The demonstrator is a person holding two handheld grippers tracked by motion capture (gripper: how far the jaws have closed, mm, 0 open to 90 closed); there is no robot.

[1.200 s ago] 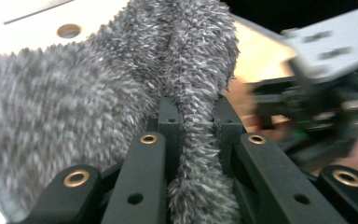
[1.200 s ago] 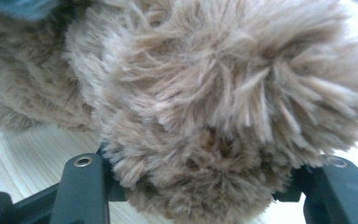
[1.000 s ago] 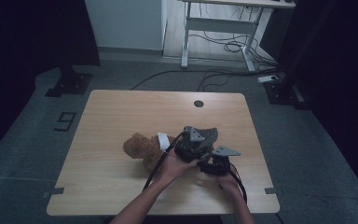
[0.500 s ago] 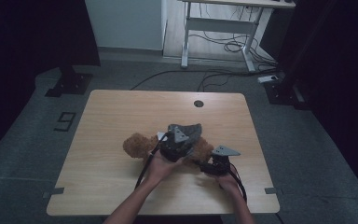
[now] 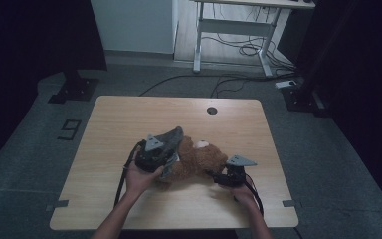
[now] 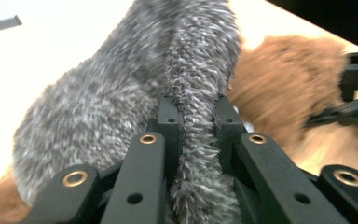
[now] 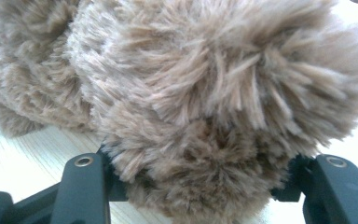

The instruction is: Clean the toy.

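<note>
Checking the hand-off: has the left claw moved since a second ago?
Yes. The left claw, shut on the grey cloth, has swung left, away from the table's hole.

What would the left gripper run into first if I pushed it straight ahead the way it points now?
Probably the brown teddy bear. The left gripper is shut on a fold of grey furry cloth, and the bear lies just beyond it, though depth there is hard to judge.

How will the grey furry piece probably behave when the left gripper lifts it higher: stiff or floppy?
Probably floppy: the grey furry piece folds into a thin ridge between the left gripper jaws. Likely light, since that small pinch carries it above the brown teddy bear. The long pile should resist slipping.
</note>
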